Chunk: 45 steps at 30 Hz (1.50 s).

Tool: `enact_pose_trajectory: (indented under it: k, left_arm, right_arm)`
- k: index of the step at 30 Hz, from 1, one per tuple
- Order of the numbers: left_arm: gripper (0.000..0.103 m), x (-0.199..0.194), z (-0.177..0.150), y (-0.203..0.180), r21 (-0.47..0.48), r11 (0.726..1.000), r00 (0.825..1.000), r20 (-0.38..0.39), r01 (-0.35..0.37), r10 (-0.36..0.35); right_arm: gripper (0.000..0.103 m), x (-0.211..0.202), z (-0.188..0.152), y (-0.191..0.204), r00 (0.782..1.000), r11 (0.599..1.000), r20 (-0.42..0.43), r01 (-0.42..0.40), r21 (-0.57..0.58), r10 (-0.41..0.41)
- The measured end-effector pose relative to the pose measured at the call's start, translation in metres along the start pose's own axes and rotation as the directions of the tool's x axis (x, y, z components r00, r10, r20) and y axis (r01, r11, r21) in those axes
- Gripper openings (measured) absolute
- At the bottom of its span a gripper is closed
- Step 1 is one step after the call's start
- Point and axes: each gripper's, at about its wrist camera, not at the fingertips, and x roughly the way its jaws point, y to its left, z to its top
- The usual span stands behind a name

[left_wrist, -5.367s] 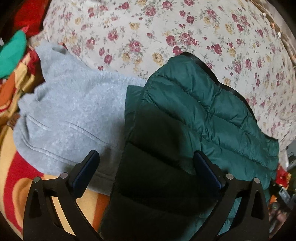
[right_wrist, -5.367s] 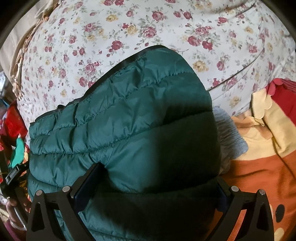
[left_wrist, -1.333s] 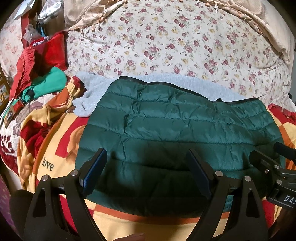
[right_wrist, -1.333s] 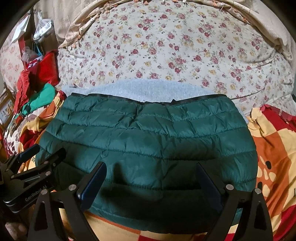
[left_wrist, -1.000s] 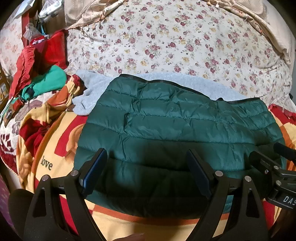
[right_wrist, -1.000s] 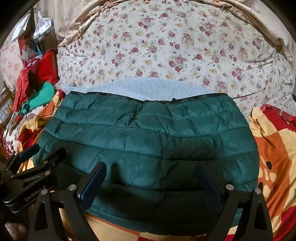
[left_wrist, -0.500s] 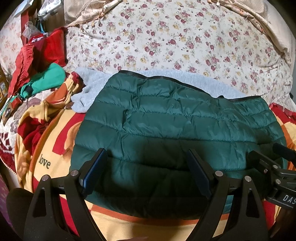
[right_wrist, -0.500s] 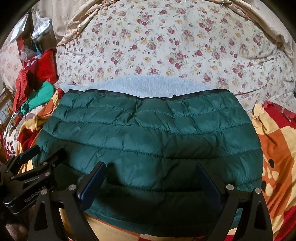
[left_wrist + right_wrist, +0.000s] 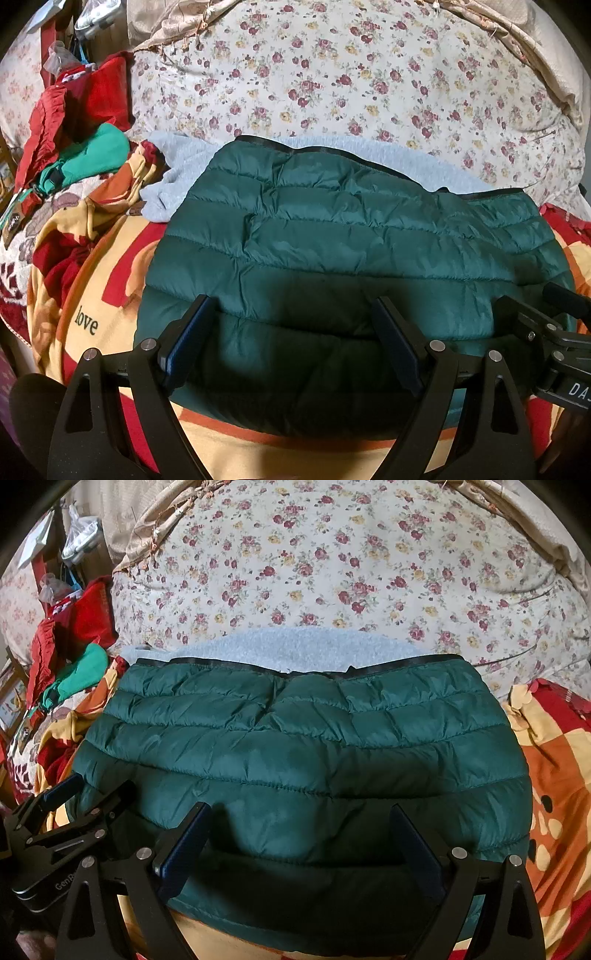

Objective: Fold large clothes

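A dark green quilted puffer jacket lies folded flat on the bed, its black-trimmed edge away from me. It also fills the right wrist view. Under it lies a light grey fleece garment, showing past the far edge in the right wrist view. My left gripper is open and empty, hovering over the jacket's near left part. My right gripper is open and empty over the jacket's near right part. Each gripper shows at the edge of the other's view.
A floral quilt rises behind the jacket. A red, orange and yellow blanket covers the bed. Red clothes and a teal green garment are piled at the left.
Since 5.4 s ago the jacket has gone from a narrow fold beside the grey fleece to a wide flat fold on top of it. In the last second both grippers crept slightly forward.
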Motion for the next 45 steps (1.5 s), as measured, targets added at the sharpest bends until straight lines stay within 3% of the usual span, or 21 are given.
enact_pose_trajectory:
  k: [18,45]
  left_arm:
    - [0.087,0.005,0.002,0.0,0.001,1.0,1.0,-0.004,0.002,-0.002]
    - [0.087,0.012,0.011,-0.015,0.059,0.997,0.999,0.006,-0.041,0.04]
  right_arm:
    - [0.095,-0.008,0.003,-0.013,0.999,0.998,0.012,0.043,0.038,-0.043]
    - [0.096,0.006,0.008,-0.017,1.0,0.999,-0.013,0.01,0.04,-0.01]
